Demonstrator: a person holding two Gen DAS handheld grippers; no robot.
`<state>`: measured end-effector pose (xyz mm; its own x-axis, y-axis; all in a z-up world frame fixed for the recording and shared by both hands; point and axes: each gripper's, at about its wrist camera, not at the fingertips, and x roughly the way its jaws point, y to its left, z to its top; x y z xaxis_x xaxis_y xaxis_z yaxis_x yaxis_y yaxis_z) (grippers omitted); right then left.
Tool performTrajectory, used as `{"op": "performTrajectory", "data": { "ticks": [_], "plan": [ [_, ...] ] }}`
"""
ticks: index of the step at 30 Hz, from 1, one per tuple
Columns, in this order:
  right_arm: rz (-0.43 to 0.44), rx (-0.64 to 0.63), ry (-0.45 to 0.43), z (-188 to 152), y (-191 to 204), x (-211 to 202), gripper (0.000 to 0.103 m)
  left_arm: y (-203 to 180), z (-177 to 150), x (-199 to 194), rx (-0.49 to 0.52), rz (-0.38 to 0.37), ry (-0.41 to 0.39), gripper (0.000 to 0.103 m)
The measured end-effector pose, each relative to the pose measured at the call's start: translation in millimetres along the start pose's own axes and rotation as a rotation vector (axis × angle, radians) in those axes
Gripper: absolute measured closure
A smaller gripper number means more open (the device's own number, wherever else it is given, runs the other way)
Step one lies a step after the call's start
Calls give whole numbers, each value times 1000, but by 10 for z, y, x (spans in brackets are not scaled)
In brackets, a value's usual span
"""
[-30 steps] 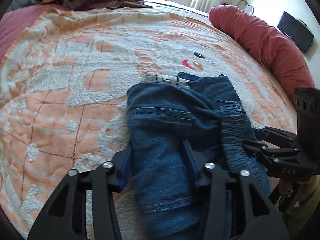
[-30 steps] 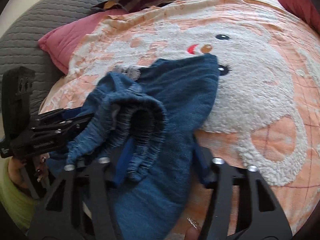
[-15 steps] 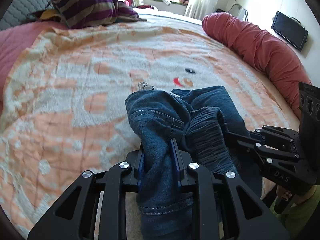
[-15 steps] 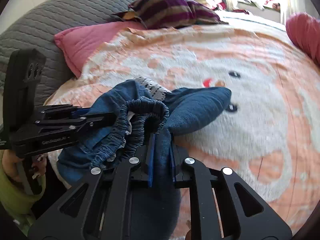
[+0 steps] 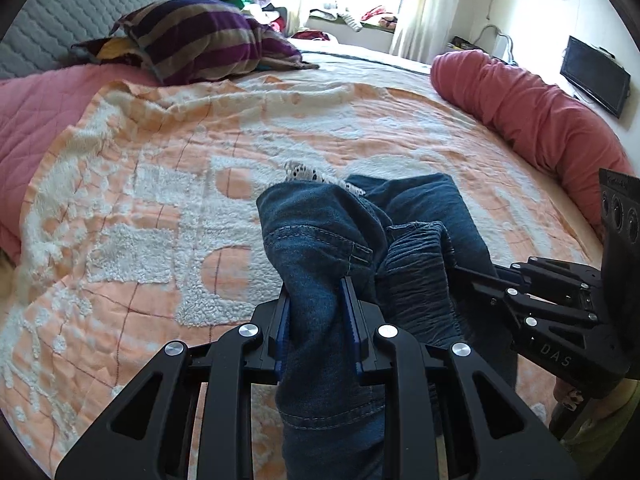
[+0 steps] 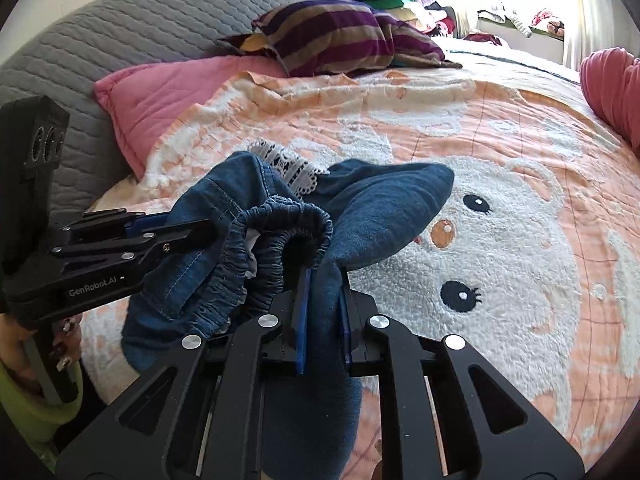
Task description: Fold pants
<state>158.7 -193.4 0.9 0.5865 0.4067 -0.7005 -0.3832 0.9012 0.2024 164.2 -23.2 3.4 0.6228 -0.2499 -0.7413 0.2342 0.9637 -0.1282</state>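
Denim pants point(image 5: 320, 248), dark blue with an elasticated waistband point(image 6: 280, 240), were bunched over the near part of the bed, on an orange-and-white bear-pattern blanket point(image 5: 160, 184). A strip of white lace trim point(image 6: 288, 164) showed at their far edge. The left gripper point(image 5: 316, 320) had its fingers point(image 5: 282, 332) clamped on a hemmed fold of denim, a thick wad filling the gap. The right gripper point(image 6: 322, 312) was closed almost fully on a thinner layer beside the waistband, its fingers point(image 6: 300, 320) pressing the cloth flat. Both sets of fingers had just been closing onto the fabric.

Handling judgement: the cloth appeared soft, limp and moderately heavy, neither slippery nor fragile. It would likely sag between the two holds, so stitched hems and the waistband looked like the firmest places to grip. The fold seemed only begun.

No containers were seen. A striped pillow point(image 5: 200, 36) and a red bolster point(image 5: 528, 112) lay well apart from the pants.
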Motion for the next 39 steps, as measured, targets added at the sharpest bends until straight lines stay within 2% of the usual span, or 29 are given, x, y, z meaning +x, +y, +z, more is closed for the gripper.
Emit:
{"op": "performTrajectory", "data": {
  "ticks": [3, 6, 8, 13, 16, 20, 23, 25, 29, 33, 39],
  "plan": [
    [-14, -3, 19, -22, -15, 96, 95, 66, -38, 104, -16, 8, 18, 81],
    [-33, 19, 38, -76, -64, 148, 90, 108, -86, 190, -26, 25, 34, 79],
    [-53, 45, 56, -115, -131, 177, 87, 145, -110, 239, -35, 35, 42, 73],
    [-117, 101, 110, -186, -278, 244, 58, 223, -175, 350, -55, 69, 67, 49],
    [-137, 130, 141, -234, -347, 307, 52, 257, -218, 411, -68, 78, 85, 42],
    [-161, 119, 140, -247, -312, 310, 52, 268, -226, 419, -71, 77, 91, 42],
    [-152, 112, 106, -225, -269, 196, 45, 249, -215, 336, -67, 77, 76, 41],
    [-152, 102, 65, -198, -221, 70, 38, 234, -217, 254, -69, 72, 63, 31],
    [-161, 80, -20, -133, -110, -216, 26, 178, -227, 24, -62, 72, 23, 27],
    [-187, 42, -121, -62, 46, -560, 13, 124, -223, -281, -54, 81, -35, 9],
    [-209, 17, -214, -54, 220, -968, 9, 14, -234, -790, -34, 100, -126, 4]
  ]
}}
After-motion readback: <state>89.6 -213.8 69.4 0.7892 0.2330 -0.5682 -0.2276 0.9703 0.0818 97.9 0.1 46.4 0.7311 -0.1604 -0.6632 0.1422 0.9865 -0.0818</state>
